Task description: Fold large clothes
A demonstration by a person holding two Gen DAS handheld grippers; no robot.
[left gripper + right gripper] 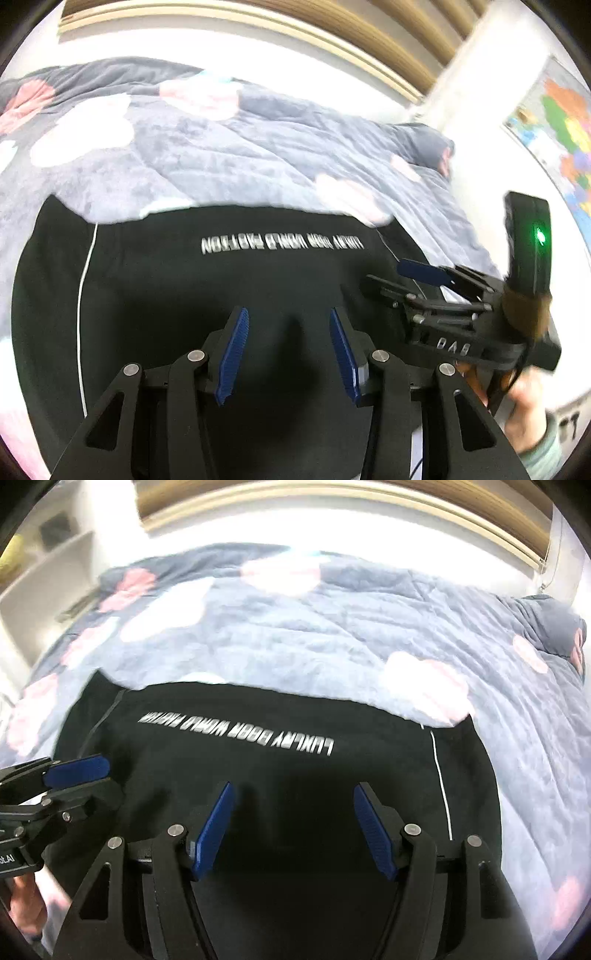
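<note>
Spreading across the near part of a bed, a black garment (177, 295) is seen laid flat on a grey-blue quilt (221, 155) patterned with white and pink blotches. A line of silver lettering (282, 243) is printed across the garment's far part and is read upside down from both cameras, and thin white piping (82, 302) is traced down one side seam in the left wrist view and down the opposite seam in the right wrist view. The left gripper (288, 354) is angled down over the dark cloth; its blue-padded fingers (233, 354) are held partly apart with only the fabric visible in the gap beyond them, and nothing is gripped. The right gripper (295, 830) is likewise tilted down over the garment, its blue pads (214, 830) set wider apart, and nothing is clamped between them; whether either set of tips touches the cloth cannot be told. Each gripper is caught at the edge of the other's view, beside it over the garment, and a hand (532, 417) with a pale green cuff is glimpsed behind the right one. Beyond the quilt a bright white band is seen beneath a wooden frame (332, 502). White shelving (48, 568) is seen at the left of the right wrist view, and a coloured map (561, 125) is hung on the wall at the right of the left wrist view.
</note>
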